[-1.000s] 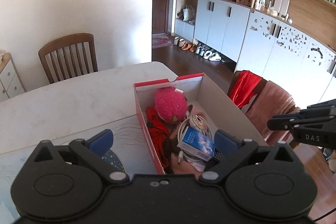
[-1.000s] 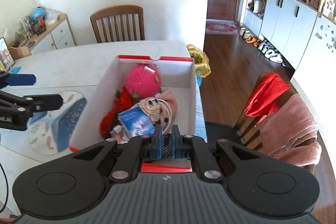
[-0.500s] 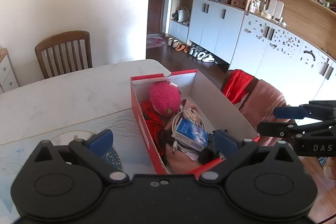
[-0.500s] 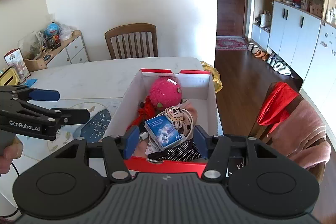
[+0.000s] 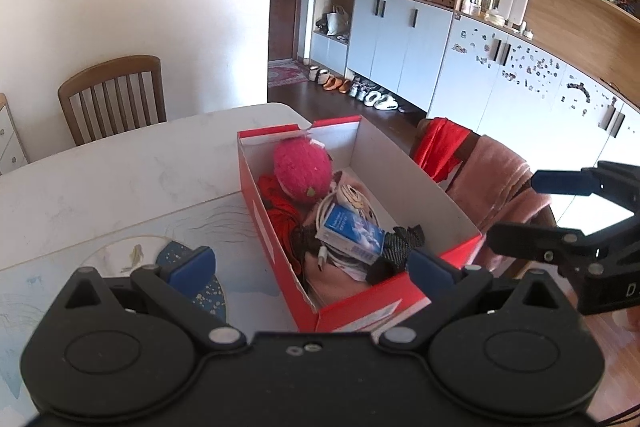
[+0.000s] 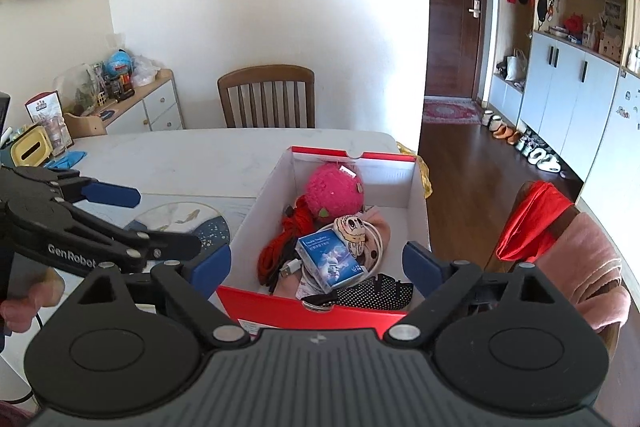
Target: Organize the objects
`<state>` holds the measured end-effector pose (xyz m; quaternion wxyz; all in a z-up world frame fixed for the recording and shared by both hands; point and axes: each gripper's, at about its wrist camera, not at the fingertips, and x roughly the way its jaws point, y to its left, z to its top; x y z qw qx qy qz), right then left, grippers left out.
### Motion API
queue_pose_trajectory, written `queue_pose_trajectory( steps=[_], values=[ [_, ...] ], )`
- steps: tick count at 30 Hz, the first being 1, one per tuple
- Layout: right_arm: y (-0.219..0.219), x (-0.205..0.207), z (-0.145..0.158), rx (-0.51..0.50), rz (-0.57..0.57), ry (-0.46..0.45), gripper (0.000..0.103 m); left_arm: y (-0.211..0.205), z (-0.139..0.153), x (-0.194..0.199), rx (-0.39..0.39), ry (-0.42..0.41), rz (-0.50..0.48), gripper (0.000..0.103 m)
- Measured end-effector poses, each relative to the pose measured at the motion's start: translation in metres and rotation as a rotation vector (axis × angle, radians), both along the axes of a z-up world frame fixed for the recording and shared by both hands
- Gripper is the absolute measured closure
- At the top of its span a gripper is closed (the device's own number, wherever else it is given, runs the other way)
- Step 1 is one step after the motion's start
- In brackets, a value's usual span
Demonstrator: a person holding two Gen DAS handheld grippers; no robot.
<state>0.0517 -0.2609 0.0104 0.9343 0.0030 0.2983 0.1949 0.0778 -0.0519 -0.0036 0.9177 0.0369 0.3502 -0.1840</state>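
Observation:
A red shoebox [image 5: 404, 183] [image 6: 416, 203] stands open on the white table. It holds a pink plush ball [image 5: 303, 175] [image 6: 334, 191], a red cord [image 6: 280, 239], a small blue box [image 5: 352, 233] [image 6: 330, 263], a round cartoon item with white cable [image 6: 352, 227], a black dotted pouch [image 6: 376, 293] and pink cloth. My left gripper [image 5: 310, 269] is open and empty, in front of the box's near end. My right gripper [image 6: 316, 265] is open and empty, above the box's near edge. Each gripper shows in the other's view: the right one [image 5: 560, 211] and the left one [image 6: 120, 223].
A round blue patterned mat [image 6: 180, 227] lies on the table left of the box. A wooden chair [image 6: 266, 95] stands at the far side. A chair draped with red and pink cloth [image 6: 568, 239] stands to the right. A sideboard with clutter [image 6: 112, 95] is at the far left.
My right gripper has opened from shut and both grippers have pulled back and up from the box. The box's near end has come fully into view.

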Motion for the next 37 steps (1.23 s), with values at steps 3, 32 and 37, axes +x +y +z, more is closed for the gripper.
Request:
queue_pose_trajectory(
  steps=[3,32,37],
  values=[
    [-0.001,-0.004,0.001,0.008,-0.002,-0.008,0.006,0.0,-0.001,-0.004,-0.007,-0.002,-0.006,0.0],
    [-0.005,-0.015,-0.004,0.047,-0.032,0.005,0.002,-0.002,-0.002,-0.017,-0.004,-0.005,-0.011,0.0],
    [-0.006,-0.013,-0.005,0.054,-0.039,0.017,0.002,-0.002,-0.002,-0.018,-0.012,-0.004,-0.018,0.0]
  ],
)
